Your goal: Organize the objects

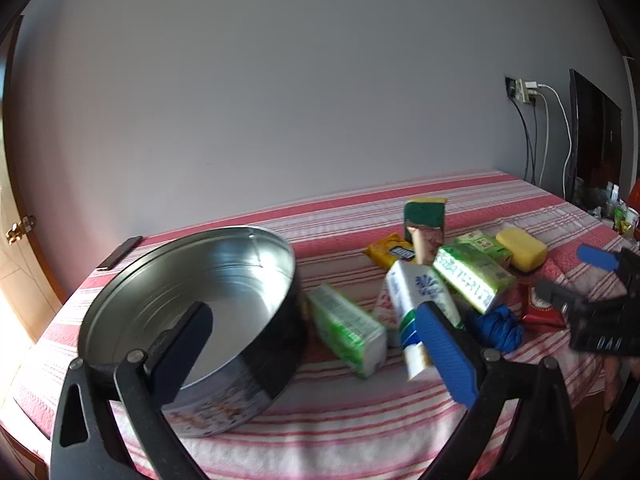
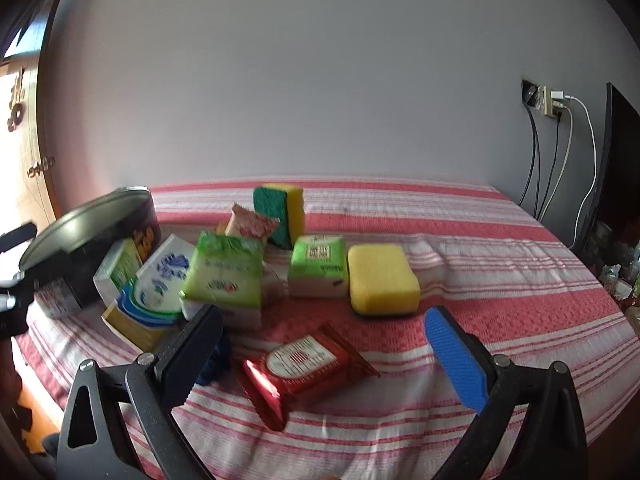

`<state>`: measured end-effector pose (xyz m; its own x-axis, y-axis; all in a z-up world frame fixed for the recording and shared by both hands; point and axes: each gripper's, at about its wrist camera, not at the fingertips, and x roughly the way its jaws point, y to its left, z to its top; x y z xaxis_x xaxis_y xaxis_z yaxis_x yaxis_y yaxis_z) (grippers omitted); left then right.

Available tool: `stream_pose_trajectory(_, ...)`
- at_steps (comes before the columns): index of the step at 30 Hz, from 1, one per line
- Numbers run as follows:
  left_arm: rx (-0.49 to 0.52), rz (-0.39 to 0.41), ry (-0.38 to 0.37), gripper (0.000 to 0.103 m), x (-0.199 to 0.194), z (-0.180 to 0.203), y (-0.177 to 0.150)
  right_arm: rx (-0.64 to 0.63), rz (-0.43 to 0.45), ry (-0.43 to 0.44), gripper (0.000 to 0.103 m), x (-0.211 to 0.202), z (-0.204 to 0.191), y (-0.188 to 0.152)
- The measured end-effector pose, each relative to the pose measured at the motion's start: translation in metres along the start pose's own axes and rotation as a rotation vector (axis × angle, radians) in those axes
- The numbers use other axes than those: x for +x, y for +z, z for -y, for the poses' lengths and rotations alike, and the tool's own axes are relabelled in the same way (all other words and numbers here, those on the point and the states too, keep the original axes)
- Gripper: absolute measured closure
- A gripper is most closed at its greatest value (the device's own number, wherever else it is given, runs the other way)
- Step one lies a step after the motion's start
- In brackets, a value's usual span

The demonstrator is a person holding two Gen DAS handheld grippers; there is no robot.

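Observation:
A round metal tin (image 1: 192, 320) stands open and empty on the striped bedspread, tilted; it also shows in the right wrist view (image 2: 92, 232). My left gripper (image 1: 316, 340) is open; its left finger sits inside the tin's rim. Beside the tin lies a pile: green-white tissue packs (image 1: 344, 332) (image 2: 224, 276), a blue-white box (image 1: 416, 300) (image 2: 156, 292), a yellow sponge (image 2: 382, 280) (image 1: 522, 248), a green-yellow scrub sponge (image 2: 280, 212), and snack packets. My right gripper (image 2: 320, 344) is open above a red packet (image 2: 304, 368).
The bed (image 2: 480, 248) runs to a grey wall. A wall socket with cables (image 2: 552, 108) and a dark screen (image 2: 620, 160) stand at the right. A wooden door (image 2: 24, 140) is at the left. A blue cloth (image 1: 496, 328) lies near the red packet.

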<state>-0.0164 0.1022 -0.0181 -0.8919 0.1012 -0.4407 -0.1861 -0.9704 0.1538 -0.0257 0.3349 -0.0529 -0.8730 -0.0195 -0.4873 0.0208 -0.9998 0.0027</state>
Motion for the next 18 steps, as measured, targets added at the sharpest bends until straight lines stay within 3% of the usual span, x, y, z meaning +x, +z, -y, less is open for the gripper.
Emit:
stream_pose_trajectory(5, 0.018, -0.014, -0.008, 0.0, 0.008, 0.017, 0.011, -0.017, -0.032, 0.015, 0.003, 0.009, 0.002, -0.006)
stream_pose_trajectory(9, 0.036, -0.03, -0.03, 0.0, 0.013, 0.03, 0.016, -0.025, -0.069, 0.038, 0.017, 0.019, 0.0, -0.01)
stream_pose_trajectory(18, 0.087, -0.061, -0.089, 0.0, 0.023, 0.066, 0.03, 0.001, -0.107, 0.083, 0.029, 0.022, 0.007, -0.014)
